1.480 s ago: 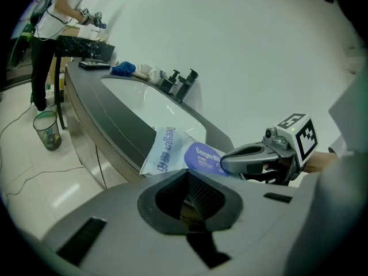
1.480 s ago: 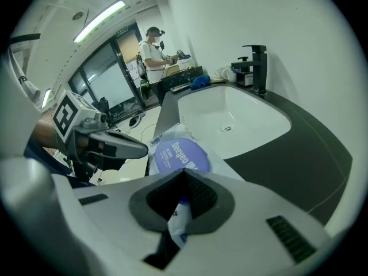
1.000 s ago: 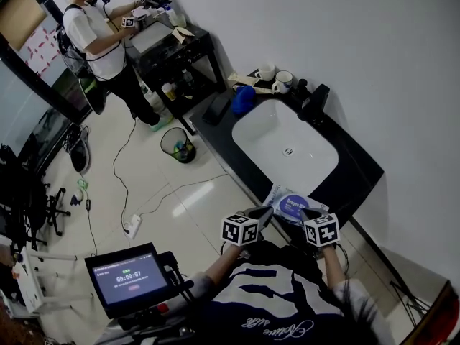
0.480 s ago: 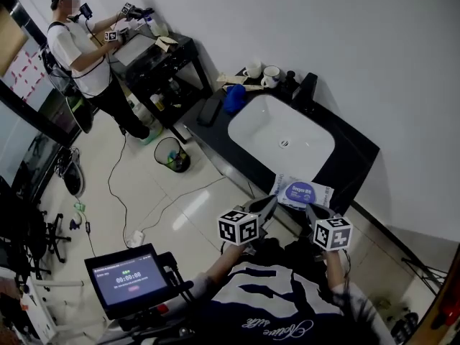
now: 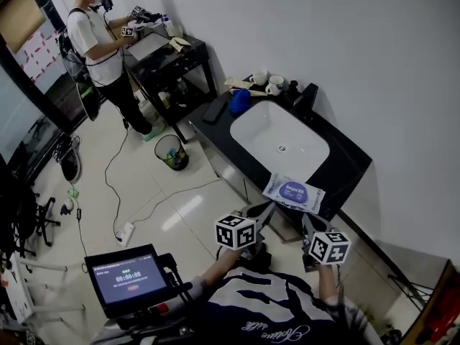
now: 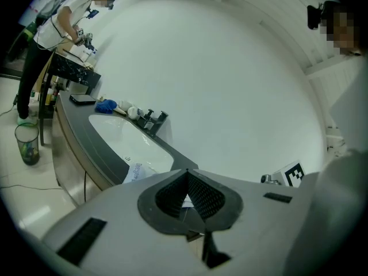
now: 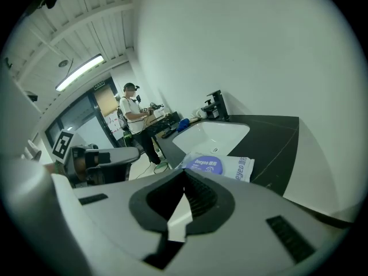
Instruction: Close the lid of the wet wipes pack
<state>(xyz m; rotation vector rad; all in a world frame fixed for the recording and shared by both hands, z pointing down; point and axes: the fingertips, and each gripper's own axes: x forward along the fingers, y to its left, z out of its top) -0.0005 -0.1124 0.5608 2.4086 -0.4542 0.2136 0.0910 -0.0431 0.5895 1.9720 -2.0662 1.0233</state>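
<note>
The soft white plastic wet wipes pack (image 5: 293, 192) lies flat and face up just beyond the tips of the left gripper (image 5: 267, 208) and the right gripper (image 5: 307, 223). It sits ahead of the gap between them and touches neither. Its long side runs across in front of both. Its blue-violet oval lid (image 7: 204, 164) lies flat down on the pack's top, towards the end nearer the left gripper.

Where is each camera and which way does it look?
Head view: on the head, looking down at sink, wipes; shows left gripper, right gripper, shirt.
Left gripper view: on that gripper, facing sink, wall; shows its shut jaws.
Right gripper view: on that gripper, facing wipes; shows its shut jaws.
Shared: wipes in all.
</note>
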